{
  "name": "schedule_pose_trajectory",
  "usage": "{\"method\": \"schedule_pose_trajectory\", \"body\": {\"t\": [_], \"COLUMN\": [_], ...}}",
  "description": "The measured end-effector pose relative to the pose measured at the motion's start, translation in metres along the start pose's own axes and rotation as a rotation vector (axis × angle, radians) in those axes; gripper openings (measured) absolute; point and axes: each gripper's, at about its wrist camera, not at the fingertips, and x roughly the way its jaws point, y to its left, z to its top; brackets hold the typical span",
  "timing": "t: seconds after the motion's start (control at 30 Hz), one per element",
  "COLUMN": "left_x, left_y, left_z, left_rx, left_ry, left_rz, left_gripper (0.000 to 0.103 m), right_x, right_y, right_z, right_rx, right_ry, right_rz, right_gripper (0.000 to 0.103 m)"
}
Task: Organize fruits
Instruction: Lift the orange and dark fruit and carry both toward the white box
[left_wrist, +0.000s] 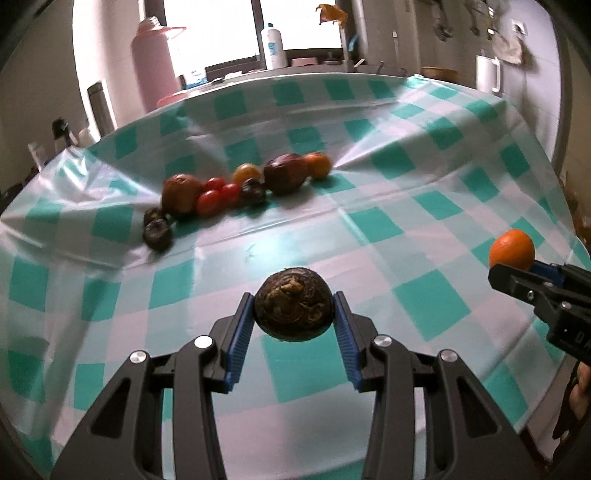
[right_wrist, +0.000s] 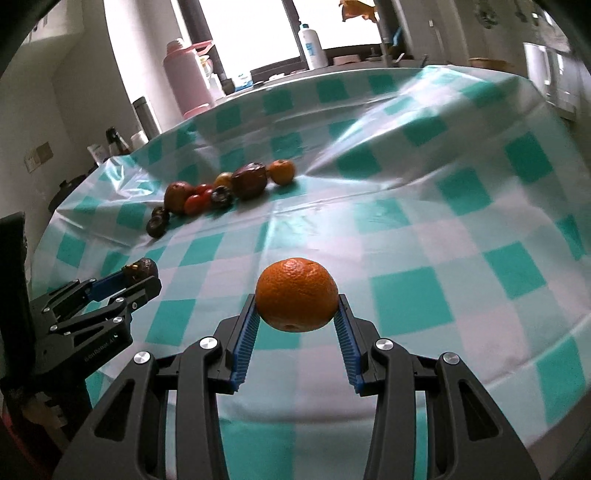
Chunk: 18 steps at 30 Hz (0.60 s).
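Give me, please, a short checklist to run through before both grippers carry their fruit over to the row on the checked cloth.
1. Left gripper shut on the dark brown fruit, pads on both sides: ok.
2. Right gripper shut on the held orange: ok.
3. Both fruits lifted clear of the tablecloth: cannot tell.
4. Grippers apart from each other: ok.
5. Bare cloth between grippers and the fruit row: ok.
6. Free spot beside the orange at the row's right end: ok.
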Motion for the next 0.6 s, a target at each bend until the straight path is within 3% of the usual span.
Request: {"method": "schedule_pose_trajectory", "body": {"t": [0.37,0.6], "left_x": [-0.021,-0.029], "left_y": [-0.068,-0.119], "left_z": [0.006,0.006], "left_rx": [0.142,0.260], "left_ry": [-0.019,-0.015], "left_rz": [-0.025,-0.073], "left_gripper": [0.043,0.043], "right_x": [-0.050,-0.088], "right_y": [-0.056,-0.110], "right_z": [-0.022,-0.047], "right_rx": [0.073,0.155], "right_ry": [-0.072,-0.118], "right_rz": [-0.030,-0.100], "right_gripper": [0.041,0.041]}}
